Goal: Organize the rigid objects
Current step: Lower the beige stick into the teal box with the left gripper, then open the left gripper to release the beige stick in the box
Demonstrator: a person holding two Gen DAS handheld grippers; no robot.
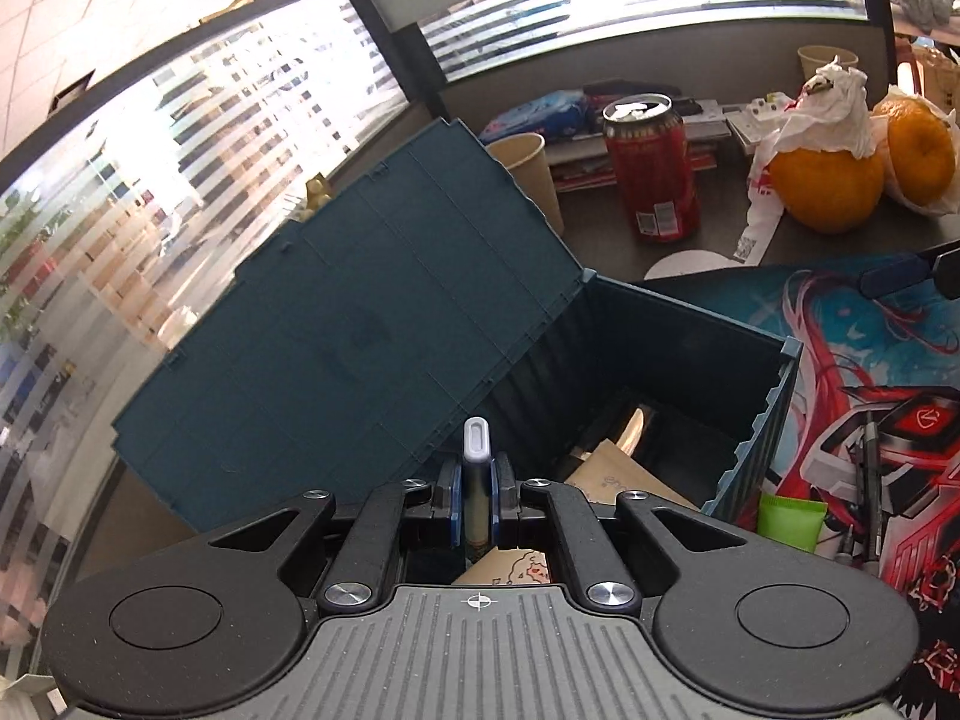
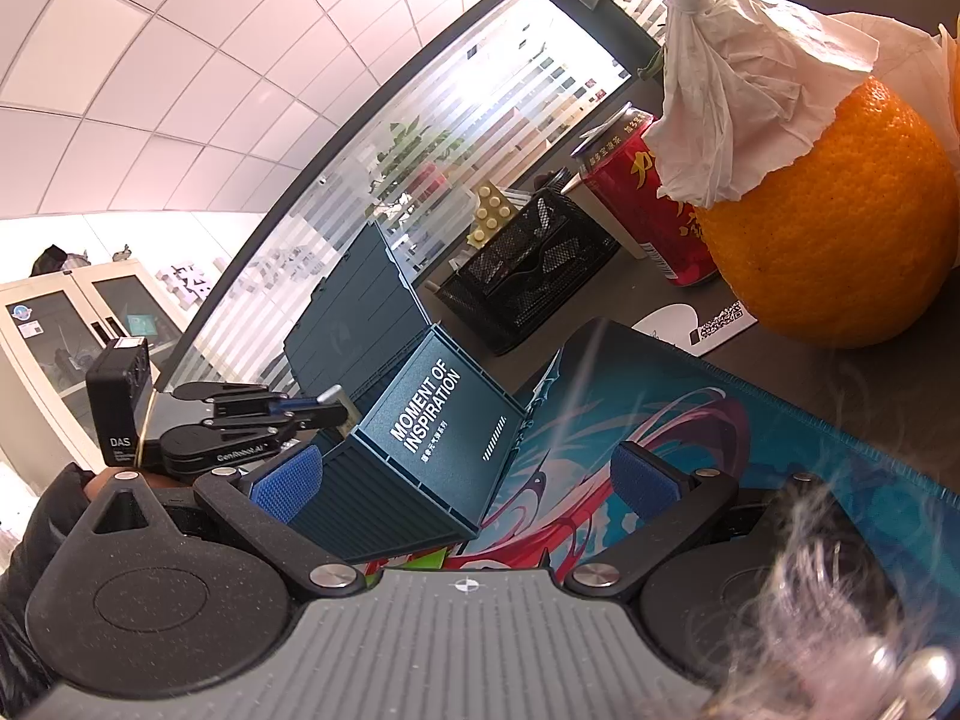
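1. In the left wrist view the left gripper sits at 6 o'clock, its blue-padded fingers pinching a slim dark stick with a white cap; the cap pokes up above the pads.
2. Just past those fingers, toward 3 o'clock, the open teal storage box shows its dark inside, with a brown paper item lying at the bottom.
3. The box's lid stands raised, leaning away toward 10 o'clock.
4. At 4 o'clock, beside the box's outer wall, a green tube and a dark pen lie on the printed desk mat.
5. Further off, near 1 o'clock, a red drink can stands upright on the desk, with a paper cup just beside it toward 12.
6. At 2 o'clock, two oranges rest on a plastic bag; crumpled tissue covers the nearer one.
7. In the right wrist view the right gripper has its blue pads spread wide with nothing between them, hovering over the mat in front of the box's lettered side.
8. There the left gripper appears at 9 o'clock, reaching over the box rim with the stick.
9. A black mesh basket sits beyond the box at 12 o'clock.
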